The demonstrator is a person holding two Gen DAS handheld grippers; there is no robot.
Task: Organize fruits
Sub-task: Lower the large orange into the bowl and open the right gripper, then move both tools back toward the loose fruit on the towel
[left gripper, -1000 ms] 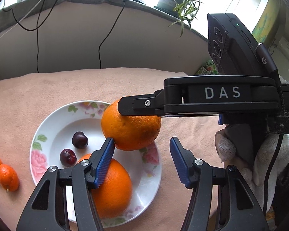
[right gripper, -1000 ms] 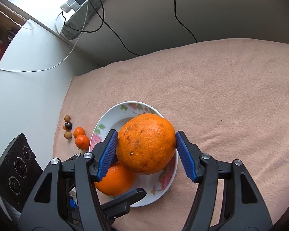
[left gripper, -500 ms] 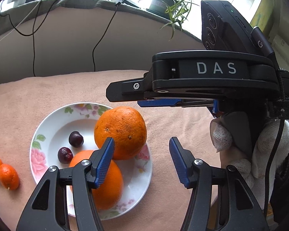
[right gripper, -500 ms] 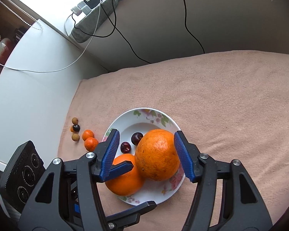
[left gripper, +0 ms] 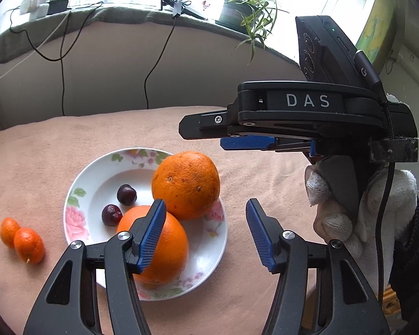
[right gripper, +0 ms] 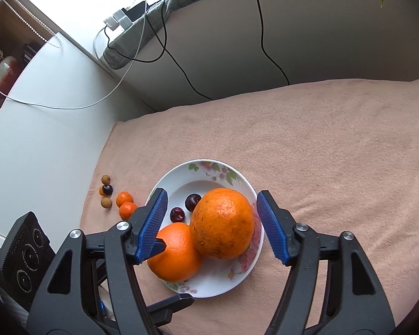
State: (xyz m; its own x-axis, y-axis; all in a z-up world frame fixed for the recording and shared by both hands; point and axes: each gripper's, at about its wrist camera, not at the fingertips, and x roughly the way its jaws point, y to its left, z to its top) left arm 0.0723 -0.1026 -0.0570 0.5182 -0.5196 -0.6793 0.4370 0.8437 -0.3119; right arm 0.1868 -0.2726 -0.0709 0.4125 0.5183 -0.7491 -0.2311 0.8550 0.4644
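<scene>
Both oranges [right gripper: 222, 223] sit in the plate [right gripper: 209, 164] with two cherries [left gripper: 126, 194], both grippers [right gripper: 212, 226] hang empty with jaws apart, and the kumquats [left gripper: 28, 244] left on the cloth look light, firm and roll-prone, so they're probably best pinched across the middle.

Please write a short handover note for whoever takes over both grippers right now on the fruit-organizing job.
Right gripper: open, empty, raised above the plate.
Left gripper: open, empty, hovering over the plate's near side.
In the plate: two oranges, the big orange leaning against the smaller orange, plus two cherries.
On the cloth to the plate's left: two kumquats, two brown longans and one dark cherry, all loose.
Done: oranges and two cherries plated.
Left: probably gather the small loose fruits.
</scene>
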